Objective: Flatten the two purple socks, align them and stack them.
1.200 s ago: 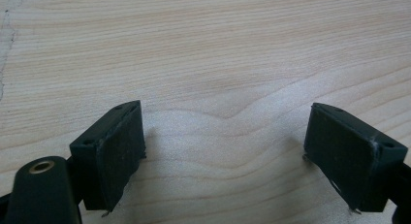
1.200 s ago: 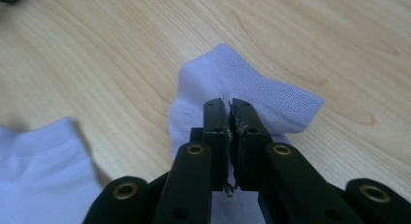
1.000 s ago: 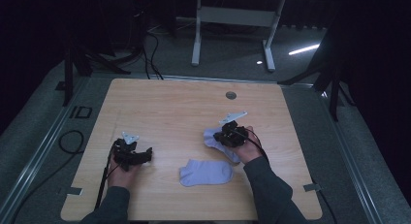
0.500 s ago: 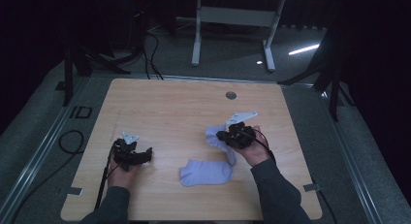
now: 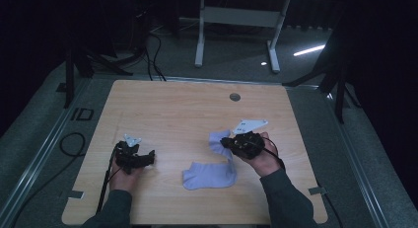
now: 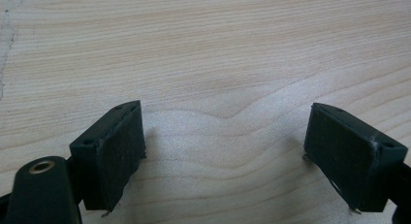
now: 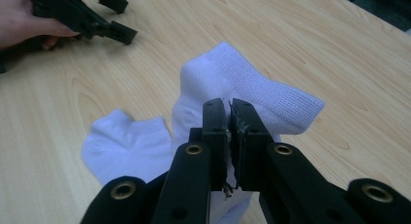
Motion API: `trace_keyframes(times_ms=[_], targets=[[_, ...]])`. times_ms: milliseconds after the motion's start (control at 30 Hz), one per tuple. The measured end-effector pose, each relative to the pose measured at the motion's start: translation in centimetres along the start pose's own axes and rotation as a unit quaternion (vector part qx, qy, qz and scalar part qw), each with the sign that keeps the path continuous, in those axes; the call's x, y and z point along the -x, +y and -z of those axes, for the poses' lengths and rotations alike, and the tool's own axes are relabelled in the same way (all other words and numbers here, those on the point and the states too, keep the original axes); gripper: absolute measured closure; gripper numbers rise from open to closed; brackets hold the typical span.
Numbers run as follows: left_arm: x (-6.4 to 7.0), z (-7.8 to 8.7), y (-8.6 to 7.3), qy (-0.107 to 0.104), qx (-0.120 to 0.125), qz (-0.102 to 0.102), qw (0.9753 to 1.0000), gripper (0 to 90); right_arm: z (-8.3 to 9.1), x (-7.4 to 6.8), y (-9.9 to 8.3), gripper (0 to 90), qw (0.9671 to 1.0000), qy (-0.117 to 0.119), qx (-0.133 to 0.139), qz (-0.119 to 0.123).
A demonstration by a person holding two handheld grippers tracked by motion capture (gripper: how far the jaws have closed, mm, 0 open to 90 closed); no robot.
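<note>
Right gripper (image 7: pixel 229 118) lifts a sock (image 7: pixel 252 90)
Jaws clenched on it near the tabletop's (image 5: pixel 177 109) front edge; left gripper (image 6: pixel 225 151) released; likely pairing next.

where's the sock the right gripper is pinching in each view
High view: the pinched sock sits right of centre, at the right gripper, with the flat sock below it.
Left gripper view: open jaws over bare wooden table; no sock here.
Right gripper view: the sock rises at centre above the shut jaws.
Shared landmark: the left gripper, at top left in the right gripper view.
</note>
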State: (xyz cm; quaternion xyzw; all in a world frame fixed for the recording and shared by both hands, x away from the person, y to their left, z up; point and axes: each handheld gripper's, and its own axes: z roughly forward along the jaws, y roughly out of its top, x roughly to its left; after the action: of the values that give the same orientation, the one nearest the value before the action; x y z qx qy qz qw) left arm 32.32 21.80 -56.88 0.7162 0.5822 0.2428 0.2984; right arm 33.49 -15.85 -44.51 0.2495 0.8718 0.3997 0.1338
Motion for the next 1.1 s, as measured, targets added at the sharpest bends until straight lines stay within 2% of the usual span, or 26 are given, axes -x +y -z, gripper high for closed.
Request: trace_keyframes(times_ms=[300, 433, 800, 1100], targets=[[0.0, 0.0, 0.0, 0.0, 0.001, 0.0, 1.0, 14.3, 1.3, -0.9, -0.5, 84.7, 0.9999, 0.001, 0.0, 0.013], [0.0, 0.0, 0.0, 0.0, 0.001, 0.0, 1.0, 14.3, 1.3, -1.2, -0.7, 84.6, 0.9998, 0.004, -0.005, 0.02], [0.0, 0.0, 0.0, 0.0, 0.001, 0.0, 1.0, 14.3, -1.7, -3.8, -1.5, 86.1, 0.9984, 0.037, -0.027, 0.034], [0.0, 0.0, 0.0, 0.0, 0.001, 0.0, 1.0, 14.3, -3.8, -4.7, -2.2, 86.6, 0.9967, 0.06, -0.044, 0.032]])
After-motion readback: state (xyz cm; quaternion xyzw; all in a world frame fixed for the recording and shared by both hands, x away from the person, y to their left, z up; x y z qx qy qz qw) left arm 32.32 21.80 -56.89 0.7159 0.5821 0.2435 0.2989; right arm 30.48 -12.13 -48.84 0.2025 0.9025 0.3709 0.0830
